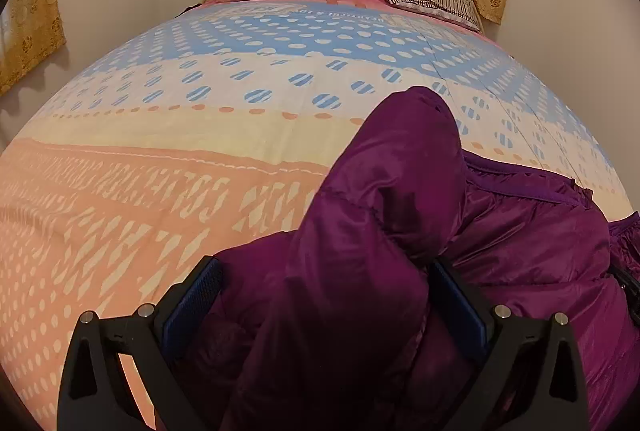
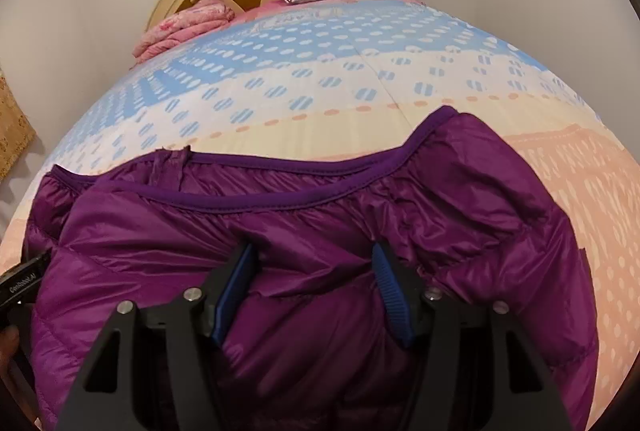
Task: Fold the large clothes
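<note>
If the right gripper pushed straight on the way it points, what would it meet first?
The purple jacket: its puffy fabric already bulges between the right gripper fingers, so it would press deeper into that, then probably the bedspread beneath.

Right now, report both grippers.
Left gripper: shut on purple jacket.
Right gripper: jacket fabric between the jaws; grip cannot be told.
</note>
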Available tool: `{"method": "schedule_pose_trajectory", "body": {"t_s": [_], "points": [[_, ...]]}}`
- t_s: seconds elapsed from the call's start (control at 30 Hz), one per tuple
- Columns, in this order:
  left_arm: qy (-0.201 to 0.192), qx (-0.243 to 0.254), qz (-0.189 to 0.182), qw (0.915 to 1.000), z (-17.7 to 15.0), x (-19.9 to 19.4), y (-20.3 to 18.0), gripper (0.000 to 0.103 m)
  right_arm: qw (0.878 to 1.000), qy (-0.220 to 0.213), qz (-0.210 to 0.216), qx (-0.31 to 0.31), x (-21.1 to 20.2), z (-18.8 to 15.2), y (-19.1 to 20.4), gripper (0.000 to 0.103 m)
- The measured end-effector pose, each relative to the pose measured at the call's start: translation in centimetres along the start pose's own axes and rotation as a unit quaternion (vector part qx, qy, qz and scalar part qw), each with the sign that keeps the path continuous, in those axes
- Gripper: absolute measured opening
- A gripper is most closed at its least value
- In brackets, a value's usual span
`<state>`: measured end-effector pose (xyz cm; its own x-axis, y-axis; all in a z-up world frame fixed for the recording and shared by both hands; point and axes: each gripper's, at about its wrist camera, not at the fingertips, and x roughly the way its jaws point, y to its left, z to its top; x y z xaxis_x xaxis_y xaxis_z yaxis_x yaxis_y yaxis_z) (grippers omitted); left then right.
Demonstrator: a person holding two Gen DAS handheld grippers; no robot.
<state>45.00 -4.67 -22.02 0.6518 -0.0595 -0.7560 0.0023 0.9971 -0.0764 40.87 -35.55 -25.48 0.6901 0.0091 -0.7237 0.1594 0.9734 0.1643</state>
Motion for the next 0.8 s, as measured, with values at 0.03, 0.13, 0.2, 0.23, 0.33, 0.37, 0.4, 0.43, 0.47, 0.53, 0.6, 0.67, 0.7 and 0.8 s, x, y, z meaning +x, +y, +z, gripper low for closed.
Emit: {"method": "schedule_pose_trajectory", "body": {"t_s": [0.03, 0.13, 0.2, 0.23, 0.33, 0.37, 0.4, 0.43, 0.47, 0.53, 0.6, 0.67, 0.7, 0.8], "points": [[0.000, 0.000, 0.000, 1.0000, 0.0, 0.0, 0.1, 0.102, 1.000, 0.002, -0.003, -0.002, 0.1, 0.0, 0.0, 0.063], [0.006, 0.000, -0.003, 1.0000, 0.0, 0.2, 0.1, 0.102, 1.000, 0.008, -0.009, -0.008, 0.3, -0.1, 0.2, 0.064], [0.019, 0.000, -0.005, 0.9998, 0.3, 0.1, 0.4, 0.102, 1.000, 0.014, -0.016, -0.014, 0.3, 0.0, 0.4, 0.064], [0.014, -0.004, 0.000, 0.9999, 0.4, -0.8, 0.7, 0.102, 0.999, 0.020, -0.028, -0.022, 0.0, 0.1, 0.6, 0.064], [-0.047, -0.036, 0.004, 0.9983, 0.3, -4.8, 2.4, 0.102, 0.998, -0.024, -0.055, -0.018, -3.3, 0.2, 1.5, 0.064], [-0.061, -0.048, 0.014, 0.9969, 0.0, -5.6, 2.9, 0.102, 0.997, -0.046, -0.056, -0.015, -4.5, 0.2, 2.0, 0.066], [-0.069, -0.062, 0.024, 0.9954, -0.2, -6.1, 3.5, 0.102, 0.996, -0.061, -0.054, -0.018, -5.4, 0.2, 3.0, 0.067], [-0.073, -0.073, 0.029, 0.9942, -0.4, -6.2, 3.8, 0.102, 0.997, -0.066, -0.043, -0.024, -5.7, 0.3, 3.9, 0.067], [-0.073, -0.075, 0.030, 0.9940, -0.4, -6.0, 3.9, 0.102, 0.997, -0.065, -0.032, -0.029, -5.7, 0.3, 4.8, 0.063], [-0.057, -0.059, 0.052, 0.9953, -0.5, -4.8, 3.4, 0.102, 0.997, -0.053, -0.022, -0.044, -4.7, 0.3, 6.7, 0.056], [-0.040, -0.043, 0.075, 0.9955, -0.9, -3.6, 3.0, 0.102, 0.997, -0.038, -0.036, -0.062, -3.0, -0.2, 7.8, 0.050], [-0.020, -0.037, 0.083, 0.9957, -1.3, -2.5, 2.9, 0.102, 0.998, -0.019, -0.037, -0.057, -1.5, -0.8, 7.5, 0.049], [-0.014, -0.036, 0.081, 0.9960, -1.4, -2.3, 2.7, 0.102, 0.998, -0.013, -0.038, -0.056, -0.9, -1.2, 7.3, 0.049], [-0.005, -0.021, 0.089, 0.9958, -1.6, -1.8, 2.1, 0.102, 0.997, -0.015, -0.039, -0.059, -0.6, -1.6, 7.3, 0.049]]}}
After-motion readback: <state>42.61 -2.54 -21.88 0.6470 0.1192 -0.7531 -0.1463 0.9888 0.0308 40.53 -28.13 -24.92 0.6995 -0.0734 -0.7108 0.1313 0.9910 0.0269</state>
